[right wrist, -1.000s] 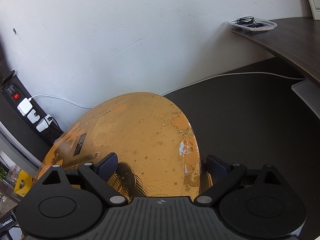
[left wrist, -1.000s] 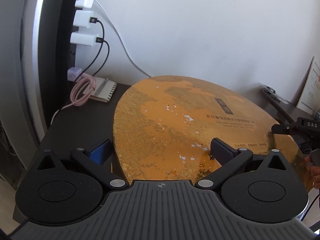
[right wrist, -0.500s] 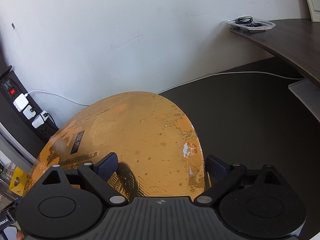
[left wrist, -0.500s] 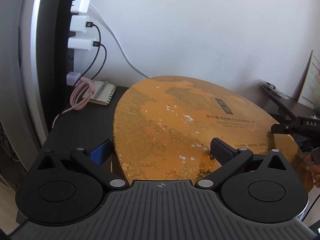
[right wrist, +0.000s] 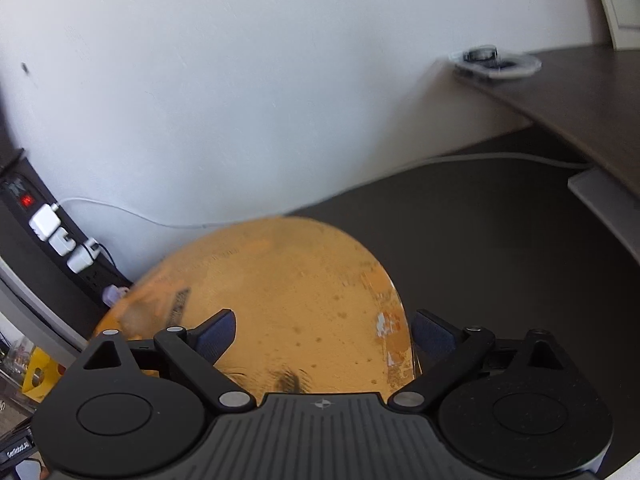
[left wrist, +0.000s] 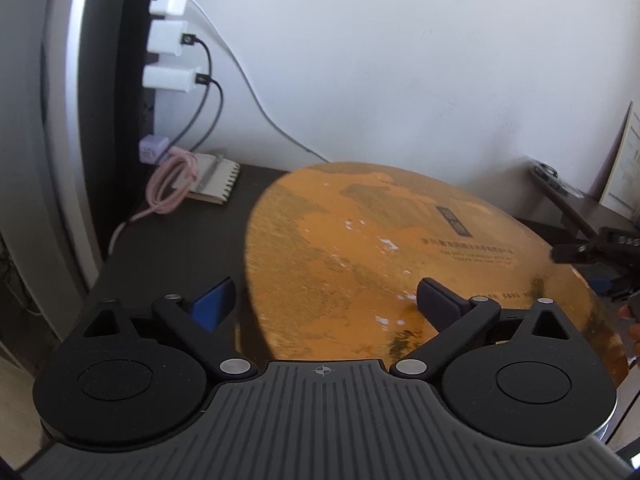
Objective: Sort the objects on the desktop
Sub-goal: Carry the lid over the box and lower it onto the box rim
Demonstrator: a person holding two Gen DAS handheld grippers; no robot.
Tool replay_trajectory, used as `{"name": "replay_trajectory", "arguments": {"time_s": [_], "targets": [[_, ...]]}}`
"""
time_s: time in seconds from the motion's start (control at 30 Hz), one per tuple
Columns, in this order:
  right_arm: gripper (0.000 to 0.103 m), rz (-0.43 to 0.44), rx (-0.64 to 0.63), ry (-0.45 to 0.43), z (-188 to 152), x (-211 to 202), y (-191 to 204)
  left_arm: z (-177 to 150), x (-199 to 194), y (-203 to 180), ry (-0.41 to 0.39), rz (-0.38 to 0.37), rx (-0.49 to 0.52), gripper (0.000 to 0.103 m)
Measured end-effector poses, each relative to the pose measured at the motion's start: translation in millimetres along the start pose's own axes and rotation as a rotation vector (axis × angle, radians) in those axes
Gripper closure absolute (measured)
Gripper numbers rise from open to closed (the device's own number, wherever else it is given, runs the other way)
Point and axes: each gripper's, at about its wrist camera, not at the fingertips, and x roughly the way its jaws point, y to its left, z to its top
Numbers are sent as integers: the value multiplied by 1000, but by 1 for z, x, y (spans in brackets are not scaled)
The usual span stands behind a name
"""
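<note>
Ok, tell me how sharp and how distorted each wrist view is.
Left wrist view: mostly sharp, chargers crisp, golden board slightly soft, fisheye bends the edges. Right wrist view: motion-blurred, board and tray smeared, desk edge curved.

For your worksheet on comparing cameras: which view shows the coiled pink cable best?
The left wrist view. There the pink cable lies coiled on the dark desk beside a small notepad, below the white chargers, sharp and unblocked. The right wrist view shows the chargers but not the cable.

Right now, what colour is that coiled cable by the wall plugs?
Pink cable, clearest in the left wrist view.
</note>
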Motion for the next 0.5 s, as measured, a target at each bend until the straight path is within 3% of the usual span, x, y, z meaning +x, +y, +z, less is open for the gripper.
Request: {"name": "replay_trajectory", "arguments": {"time_s": [0.13, 0.3, 0.37, 0.43, 0.5], "targets": [[1, 37, -59, -70, -6, -48, 12, 10, -31, 9, -17, 105, 1, 3], [1, 76, -181, -133, -36, -102, 47, 3, -73, -2, 68, 366, 78, 3], [1, 97, -221, -155, -51, -121, 55, -7, -90, -15, 58, 447, 122, 2], [1, 111, -254, -180, -66, -135, 62, -17, -107, -26, 38, 448, 141, 2], [1, 104, -281, -207, -82, -144, 71, -26, -119, -37, 31, 384, 162, 1]]}}
